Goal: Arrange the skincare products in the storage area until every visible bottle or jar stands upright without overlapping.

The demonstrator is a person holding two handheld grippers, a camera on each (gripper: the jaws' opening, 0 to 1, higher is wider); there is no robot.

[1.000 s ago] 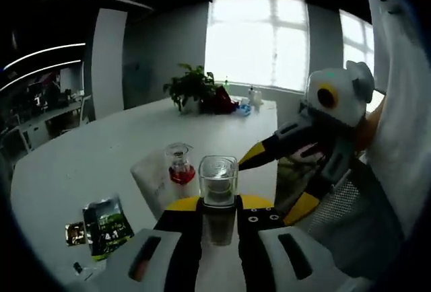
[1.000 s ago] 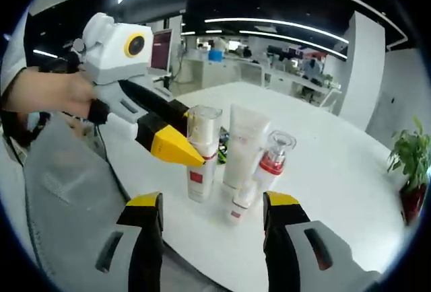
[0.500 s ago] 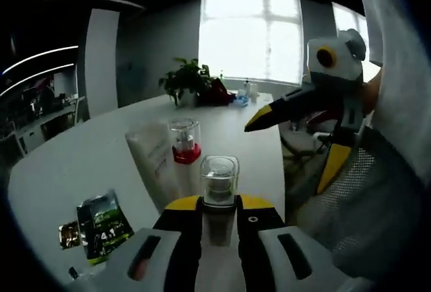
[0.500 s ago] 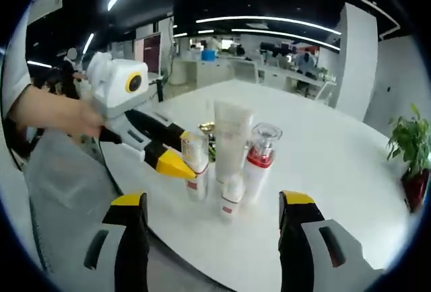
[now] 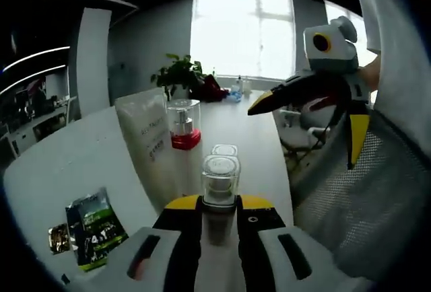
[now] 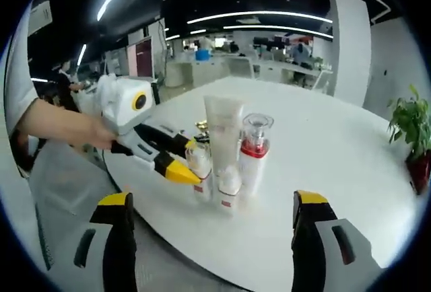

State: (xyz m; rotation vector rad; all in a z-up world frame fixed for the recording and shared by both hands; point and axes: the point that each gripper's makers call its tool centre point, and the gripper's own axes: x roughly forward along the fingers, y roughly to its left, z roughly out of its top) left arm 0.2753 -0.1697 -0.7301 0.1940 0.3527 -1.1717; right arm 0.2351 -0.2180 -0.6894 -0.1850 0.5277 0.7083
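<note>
White table (image 6: 337, 164): clear-capped bottle (image 5: 219, 183) clamped in left hand-held gripper (image 5: 219, 214).

A large white table (image 6: 350, 171) is carrying everything in front of me, its rounded edge curving past my jaws. Four skincare products are standing upright in a tight cluster near that edge: a tall white tube (image 6: 223, 127), a clear-capped bottle with a red collar (image 6: 254, 151) just beside it, a small white bottle (image 6: 228, 188) in front of them, and a clear-capped bottle with a red label (image 6: 201, 171) next to that. Behind the tube, a few dark sachets (image 5: 94, 227) are lying flat on the tabletop. At the far end, a potted plant (image 5: 178, 77) is sitting beside some small items I cannot make out.
</note>
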